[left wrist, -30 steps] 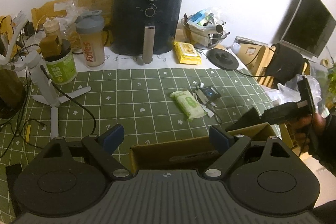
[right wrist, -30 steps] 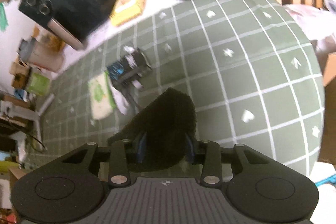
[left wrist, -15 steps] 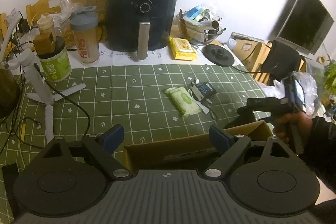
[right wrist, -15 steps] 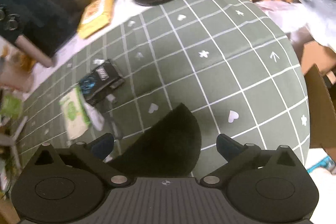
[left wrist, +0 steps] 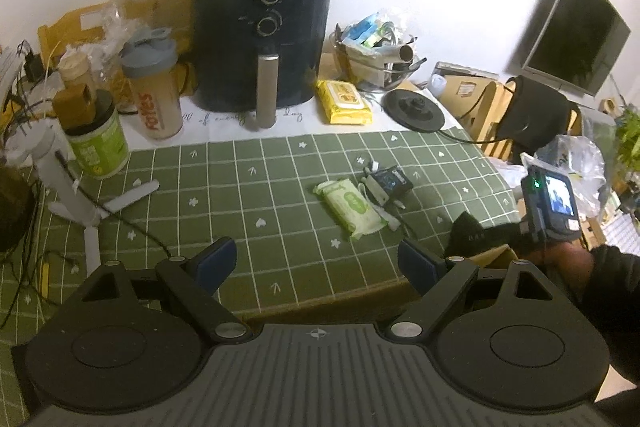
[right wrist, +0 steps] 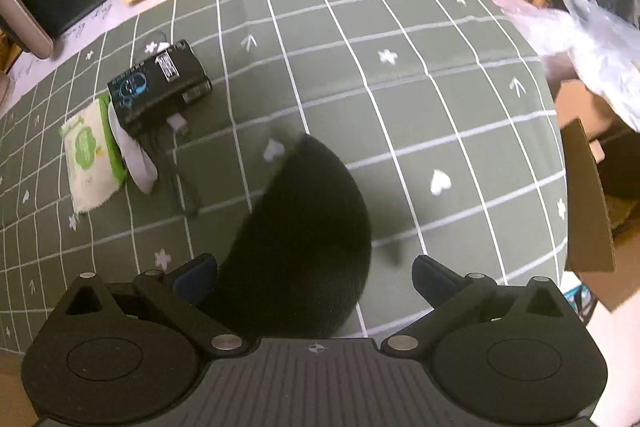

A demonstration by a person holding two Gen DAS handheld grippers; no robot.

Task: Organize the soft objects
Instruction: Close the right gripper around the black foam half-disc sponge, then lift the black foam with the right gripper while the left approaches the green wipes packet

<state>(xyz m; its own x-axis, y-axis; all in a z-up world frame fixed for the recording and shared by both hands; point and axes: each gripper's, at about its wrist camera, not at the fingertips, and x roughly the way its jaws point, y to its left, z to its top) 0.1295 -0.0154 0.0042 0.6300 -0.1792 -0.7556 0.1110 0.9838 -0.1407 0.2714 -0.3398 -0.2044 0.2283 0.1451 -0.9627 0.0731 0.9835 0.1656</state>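
Step in hand: the right gripper (right wrist: 314, 273) looks to be letting go of the black pad (right wrist: 304, 227), a soft half-round piece; my guess is it is being set down or dropped toward the box (left wrist: 320, 301) at the near edge of the table (right wrist: 400, 87).
Right gripper: jaws spread wide, pads clear of the black pad on both sides, so it is released, not held.
Left gripper (left wrist: 316, 259): jaws wide apart, nothing between them, hovering over the near edge above the box's rim.
Black pad: it lies between and just ahead of the right fingers, over the green checked cloth near the right edge of the table; I cannot tell whether it rests flat or is in the air.
Doing it well: lift the right gripper straight up so a finger does not snag the soft edge and drag it; check that the pad has settled before reaching again.
Other soft thing: a green wipes pack (right wrist: 90, 155) lies toward the middle of the table, touching a black packet (right wrist: 160, 83), well apart from both grippers.
Risk: the cable by the black packet could catch a finger on the next reach.
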